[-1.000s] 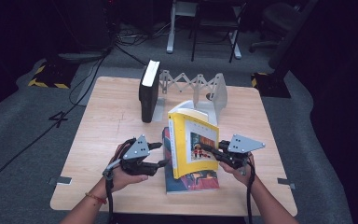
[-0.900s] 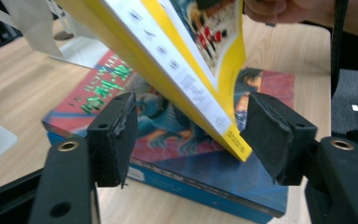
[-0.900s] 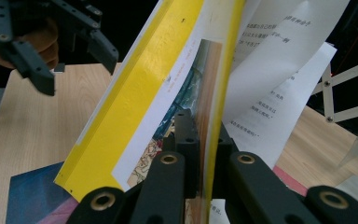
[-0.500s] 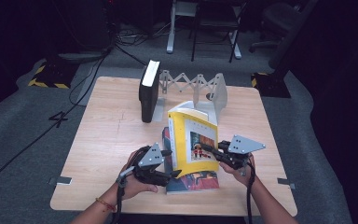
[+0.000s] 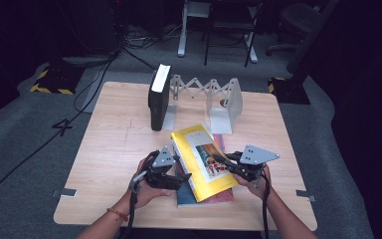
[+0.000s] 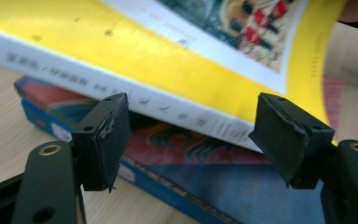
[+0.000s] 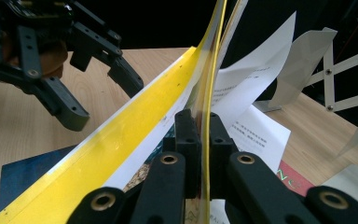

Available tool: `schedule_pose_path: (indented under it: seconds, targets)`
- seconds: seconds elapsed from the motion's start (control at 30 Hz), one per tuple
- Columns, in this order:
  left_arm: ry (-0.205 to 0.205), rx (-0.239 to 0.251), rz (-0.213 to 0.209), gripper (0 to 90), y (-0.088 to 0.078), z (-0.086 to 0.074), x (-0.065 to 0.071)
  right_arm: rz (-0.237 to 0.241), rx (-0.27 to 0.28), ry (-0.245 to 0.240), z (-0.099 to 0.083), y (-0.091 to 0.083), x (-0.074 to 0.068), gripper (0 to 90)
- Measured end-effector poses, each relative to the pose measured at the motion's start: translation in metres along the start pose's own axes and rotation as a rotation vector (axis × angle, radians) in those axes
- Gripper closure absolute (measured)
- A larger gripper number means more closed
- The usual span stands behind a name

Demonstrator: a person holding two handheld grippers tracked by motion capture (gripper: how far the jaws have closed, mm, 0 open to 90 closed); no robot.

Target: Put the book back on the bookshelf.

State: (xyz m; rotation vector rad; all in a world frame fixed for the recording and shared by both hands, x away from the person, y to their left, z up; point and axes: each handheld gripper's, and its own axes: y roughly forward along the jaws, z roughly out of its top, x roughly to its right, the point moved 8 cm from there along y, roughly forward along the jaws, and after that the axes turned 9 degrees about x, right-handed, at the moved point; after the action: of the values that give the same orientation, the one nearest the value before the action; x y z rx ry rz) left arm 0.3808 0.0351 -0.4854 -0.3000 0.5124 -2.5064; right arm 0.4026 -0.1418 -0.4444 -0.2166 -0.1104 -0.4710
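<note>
Item: yellow book (image 5: 202, 159), paperback, bright yellow cover with a white panel carrying a colourful illustration and small print; white spine band with a line of dark characters, seen in the left gripper view (image 6: 121, 88). Position: near the front middle of the table (image 5: 119, 129), tilted, its right edge lifted, its left spine edge low over a second volume.

Item: blue book (image 5: 186, 195), lying flat on the table beneath the yellow one; dark blue cover with red and teal patterning, blue spine with a small white label.

Right gripper (image 5: 231, 164): fingers clenched on the yellow book's cover edge, the cover pinched between the two black pads in the right gripper view (image 7: 200, 140); white inner pages fan loose behind it.

Left gripper (image 5: 181, 175): fingers released, jaws having just been opening; they stand wide apart just beside the yellow book's spine, one on either side in its own view, pads not pressing on it.

Also on the table: black book (image 5: 158, 97), upright at the back, against a grey expanding book rack (image 5: 214, 97).
</note>
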Motion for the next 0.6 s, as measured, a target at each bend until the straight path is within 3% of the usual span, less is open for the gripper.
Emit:
schedule_pose_path:
  seconds: [0.1,0.13,0.33,0.53,0.6]
  targets:
    - [-0.035,-0.007,0.02,26.0,0.001,-0.003,-0.01,0.002,0.006,0.005,0.001,-0.001,0.001,87.5]
    - [-0.096,0.004,-0.01,24.9,0.004,-0.004,-0.015,0.003,0.008,-0.002,0.002,-0.001,0.0,87.5]
    - [-0.121,0.039,-0.049,19.6,0.009,0.007,-0.023,0.01,0.016,-0.009,0.003,0.0,0.0,87.5]
    - [-0.183,0.05,-0.07,21.3,0.017,0.011,-0.032,0.029,0.021,-0.023,0.004,-0.002,-0.003,87.5]
    - [-0.18,0.058,-0.077,23.9,0.017,0.013,-0.033,0.032,0.024,-0.028,0.005,-0.002,-0.003,87.5]
